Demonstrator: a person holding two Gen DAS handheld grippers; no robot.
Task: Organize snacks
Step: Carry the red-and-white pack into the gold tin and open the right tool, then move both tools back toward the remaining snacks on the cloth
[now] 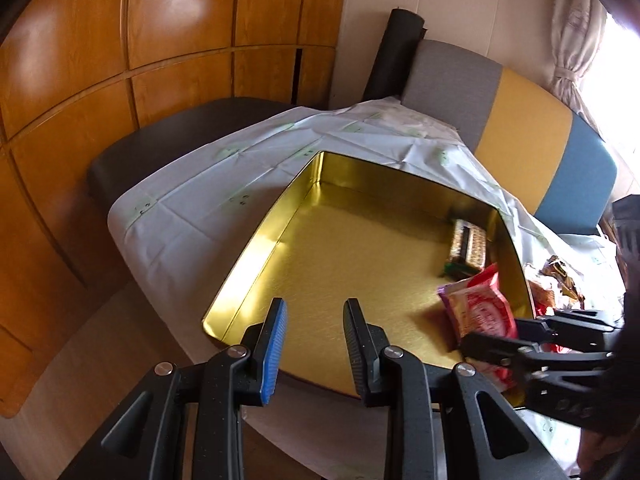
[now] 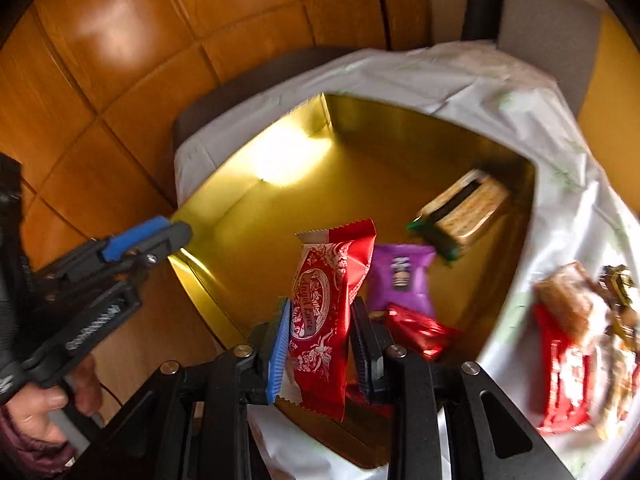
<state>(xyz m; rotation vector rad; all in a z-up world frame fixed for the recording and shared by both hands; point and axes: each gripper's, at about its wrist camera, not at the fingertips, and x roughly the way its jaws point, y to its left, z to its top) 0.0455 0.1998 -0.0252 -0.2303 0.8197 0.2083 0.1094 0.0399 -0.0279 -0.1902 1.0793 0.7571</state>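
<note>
Step now: putting snacks into the gold tin [image 2: 224, 216]; this looks like an early part of the job.
Right gripper [image 2: 320, 344]: its jaws hold a red snack packet [image 2: 324, 312] tight, over the tin's near edge.
Left gripper [image 1: 314, 344]: its jaws stand partly apart with nothing in them, over the tin's near-left corner.
In the tin: a purple packet [image 2: 400, 280], a small red packet [image 2: 420, 330] and a cracker pack [image 2: 464, 208].
Still out: a pile of snacks [image 2: 576, 340] on the white cloth [image 2: 400, 76], right of the tin.
Next move: probably lower the red packet onto a bare spot of the tin floor, then let go.

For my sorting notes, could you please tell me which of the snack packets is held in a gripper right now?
The red-and-white patterned packet, clamped upright in the right gripper over the gold tin; the purple packet and cracker pack lie loose inside.
</note>
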